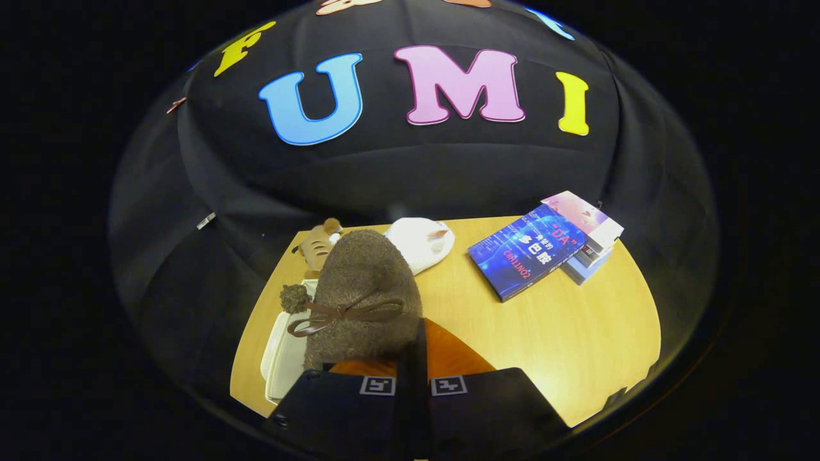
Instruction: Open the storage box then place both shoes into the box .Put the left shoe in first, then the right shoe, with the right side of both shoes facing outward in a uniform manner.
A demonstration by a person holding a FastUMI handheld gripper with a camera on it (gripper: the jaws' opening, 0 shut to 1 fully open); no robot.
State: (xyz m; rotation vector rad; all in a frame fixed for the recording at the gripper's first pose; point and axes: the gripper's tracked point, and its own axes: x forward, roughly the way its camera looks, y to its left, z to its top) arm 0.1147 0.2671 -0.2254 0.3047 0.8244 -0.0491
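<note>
Shoe (362,298), brown and fuzzy, is pinched in my closed gripper (413,378), hanging above the white storage box (282,358) at the wooden worktop's (564,333) left side; white shoe (419,242) and books (544,246) lie beyond, black cloth behind.

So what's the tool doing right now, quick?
Tool: closed, its fingers together and gripping the fuzzy brown shoe with the bow, held up above the white box on the table.
</note>
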